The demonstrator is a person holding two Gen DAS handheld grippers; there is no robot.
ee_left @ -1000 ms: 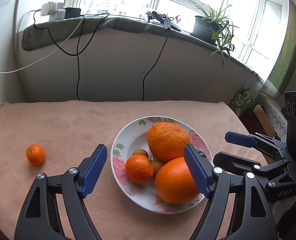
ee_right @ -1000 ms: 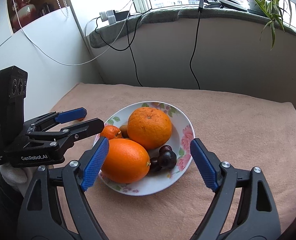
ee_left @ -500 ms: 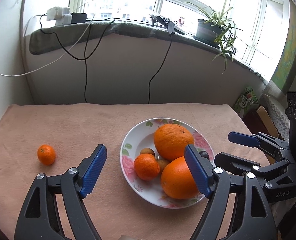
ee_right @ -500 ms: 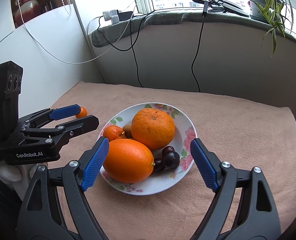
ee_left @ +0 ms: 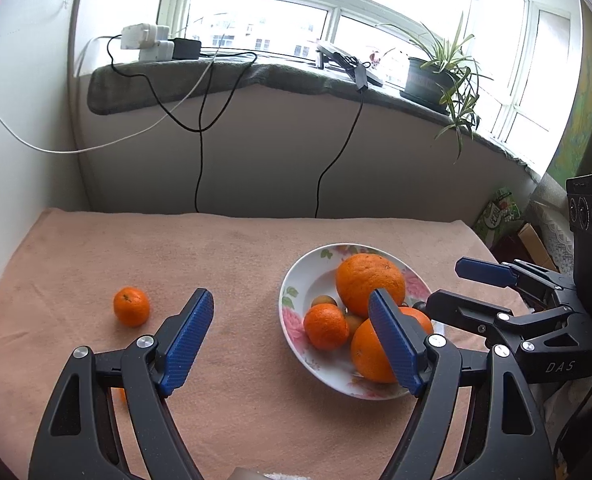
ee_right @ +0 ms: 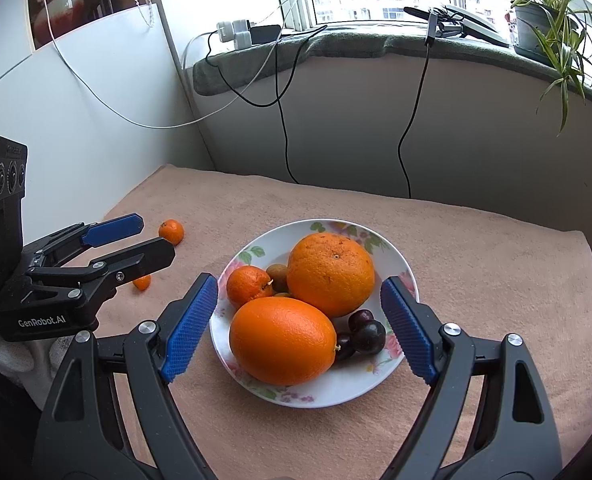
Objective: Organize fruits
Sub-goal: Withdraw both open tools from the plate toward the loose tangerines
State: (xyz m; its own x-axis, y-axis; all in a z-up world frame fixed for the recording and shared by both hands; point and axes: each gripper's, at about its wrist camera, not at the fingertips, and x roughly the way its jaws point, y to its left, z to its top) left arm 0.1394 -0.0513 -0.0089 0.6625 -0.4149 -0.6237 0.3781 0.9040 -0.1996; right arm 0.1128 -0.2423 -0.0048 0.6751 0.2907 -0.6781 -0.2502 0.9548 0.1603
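Left gripper (ee_left: 291, 334) has swung left off the plate (ee_right: 406, 268); both tongs apart, empty; front orange (ee_right: 283, 340) long axis lies left-right.

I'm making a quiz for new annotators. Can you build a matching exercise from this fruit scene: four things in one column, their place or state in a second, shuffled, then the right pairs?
Column one:
1. loose mandarin
2. dark cherries
3. potted plant
4. left gripper

Column two:
A. on the windowsill
B. jaws open, holding nothing
C. alone on the pink cloth, left of the plate
D. on the floral plate, beside the big oranges

Pairs: 1-C, 2-D, 3-A, 4-B
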